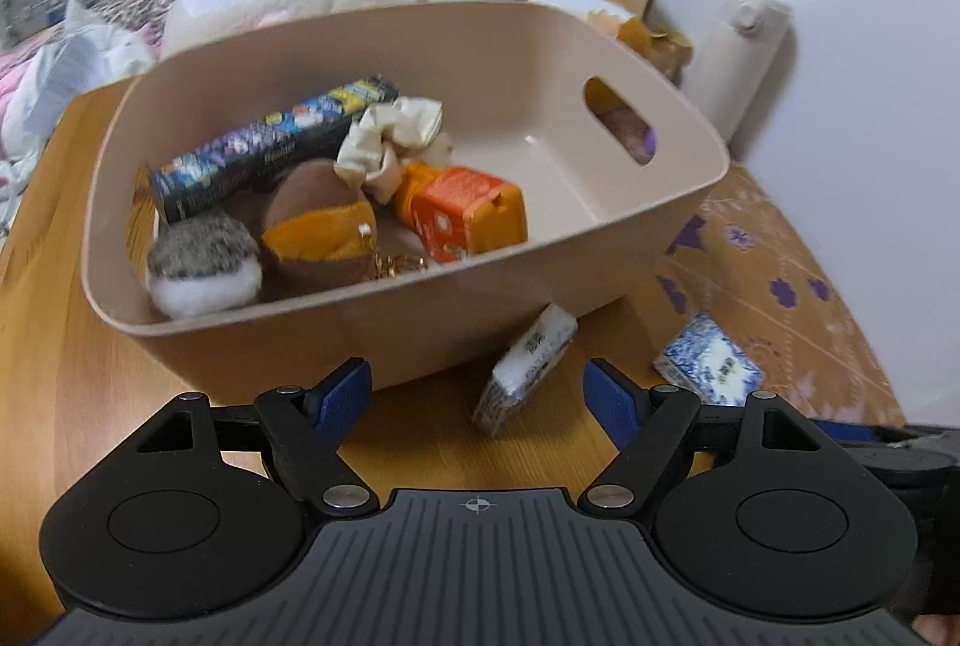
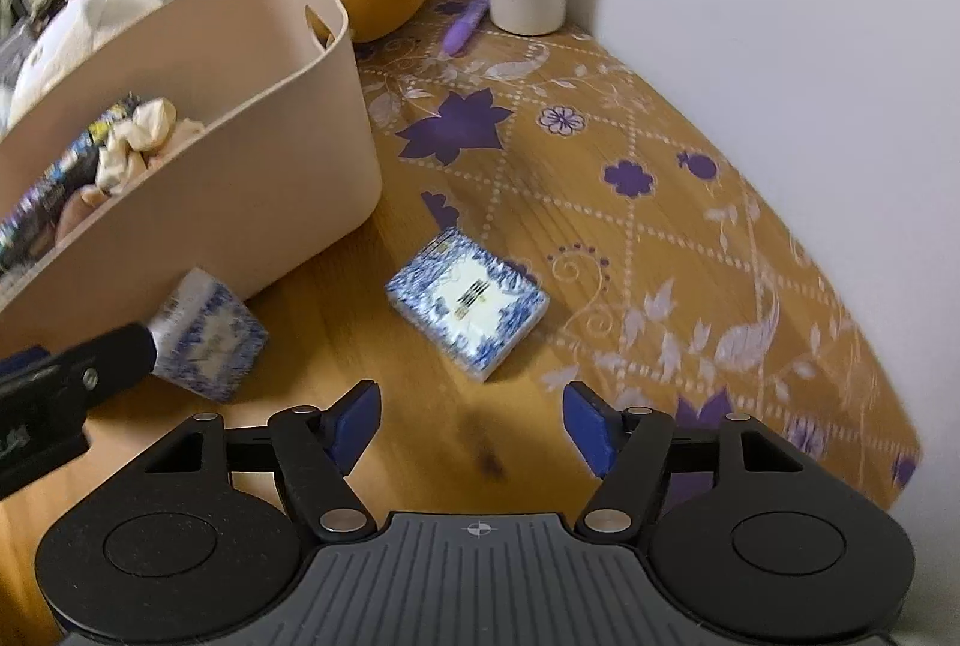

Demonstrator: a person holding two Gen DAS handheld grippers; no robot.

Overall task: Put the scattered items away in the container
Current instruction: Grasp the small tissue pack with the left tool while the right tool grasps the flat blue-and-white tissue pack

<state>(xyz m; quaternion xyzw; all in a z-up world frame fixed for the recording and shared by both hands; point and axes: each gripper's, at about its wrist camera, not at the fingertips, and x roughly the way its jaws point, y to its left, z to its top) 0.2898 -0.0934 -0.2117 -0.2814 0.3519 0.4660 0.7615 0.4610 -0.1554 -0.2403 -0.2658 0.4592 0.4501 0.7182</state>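
Left wrist view: your left gripper points steeply down at the wooden worktop, jaws wide, nothing between them. A blue-and-white tissue pack leans on its edge against the beige bin, just ahead of the jaws at 12 to 1 o'clock; its print is blurred, unreadable. A second tissue pack lies flat at 2 o'clock. The bin holds a long dark printed box, a cream scrunchie, an orange carton, a brown plush and a grey-white plush; no lettering on any is legible.

Right wrist view: your right gripper also tips steeply down, jaws partly apart and empty. The flat tissue pack sits just beyond the jaws at 12 o'clock, untouched, dark characters on its pale label too smeared to read. The leaning pack is at 10 o'clock, touching the bin wall, your left gripper's finger beside it.
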